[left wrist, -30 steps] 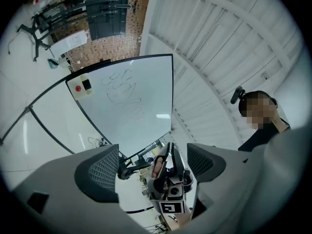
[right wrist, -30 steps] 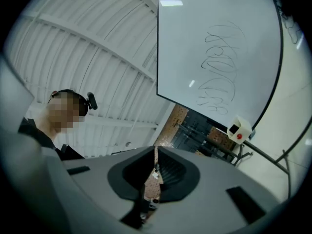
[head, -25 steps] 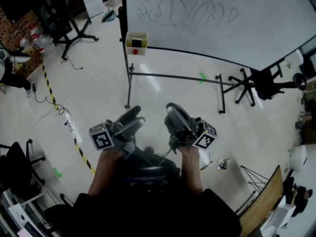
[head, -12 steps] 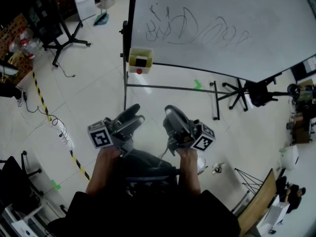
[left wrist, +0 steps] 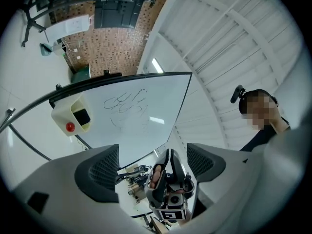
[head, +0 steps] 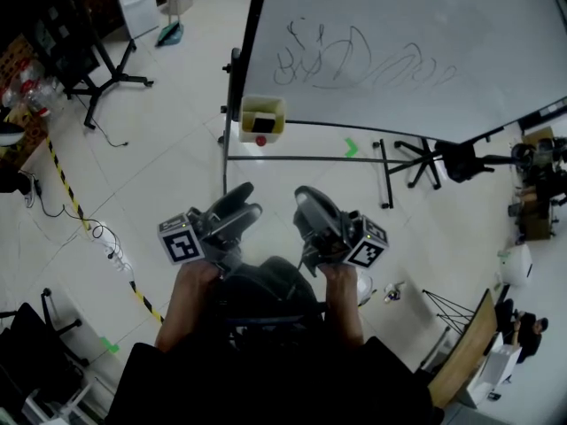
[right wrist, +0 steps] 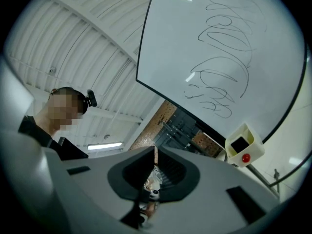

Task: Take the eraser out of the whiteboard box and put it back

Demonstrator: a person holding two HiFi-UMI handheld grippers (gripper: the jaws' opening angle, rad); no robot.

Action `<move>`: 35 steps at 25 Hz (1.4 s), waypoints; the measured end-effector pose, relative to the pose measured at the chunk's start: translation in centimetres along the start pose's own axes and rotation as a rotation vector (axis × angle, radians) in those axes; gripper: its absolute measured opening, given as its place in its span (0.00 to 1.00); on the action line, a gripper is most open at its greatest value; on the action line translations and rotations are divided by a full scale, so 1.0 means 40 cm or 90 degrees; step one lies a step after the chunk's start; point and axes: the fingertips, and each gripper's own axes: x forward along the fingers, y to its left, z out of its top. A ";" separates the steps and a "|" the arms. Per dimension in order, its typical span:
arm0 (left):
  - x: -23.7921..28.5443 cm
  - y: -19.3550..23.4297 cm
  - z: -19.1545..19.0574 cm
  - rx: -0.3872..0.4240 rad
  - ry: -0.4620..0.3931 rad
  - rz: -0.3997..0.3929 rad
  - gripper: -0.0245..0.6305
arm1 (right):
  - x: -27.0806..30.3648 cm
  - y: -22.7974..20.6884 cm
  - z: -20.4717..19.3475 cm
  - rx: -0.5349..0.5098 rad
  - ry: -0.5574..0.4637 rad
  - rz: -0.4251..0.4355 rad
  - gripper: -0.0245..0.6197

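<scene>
Whiteboard backdrop (head: 425,25): eraser (head: 262,124) in box (head: 249,118), well beyond wide-apart left gripper (head: 245,200), closed right gripper (head: 306,195).

Cream box (head: 276,129), black eraser (head: 263,124), red button (head: 260,140)
White whiteboard (head: 425,25) with dark scribbles (head: 337,56) at twelve o'clock; yellow-and-black striped tape (head: 64,189) at nine o'clock on pale floor (head: 159,149)

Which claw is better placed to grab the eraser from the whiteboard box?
Left, probably. The left claw is open and empty, roughly in line with the whiteboard box holding the eraser; the right claw is shut and farther aside.
</scene>
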 end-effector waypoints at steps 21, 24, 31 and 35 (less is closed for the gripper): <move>0.017 0.082 0.102 0.016 -0.063 0.044 0.69 | 0.069 -0.111 0.033 0.018 0.056 0.032 0.08; 0.038 0.102 0.112 0.025 -0.073 0.067 0.69 | 0.078 -0.148 0.059 0.030 0.062 0.052 0.08; 0.136 0.137 0.137 0.052 -0.087 0.103 0.69 | 0.086 -0.235 0.162 0.040 0.067 0.086 0.08; 0.201 0.161 0.145 0.063 -0.092 0.119 0.69 | 0.077 -0.288 0.209 0.030 0.079 0.091 0.09</move>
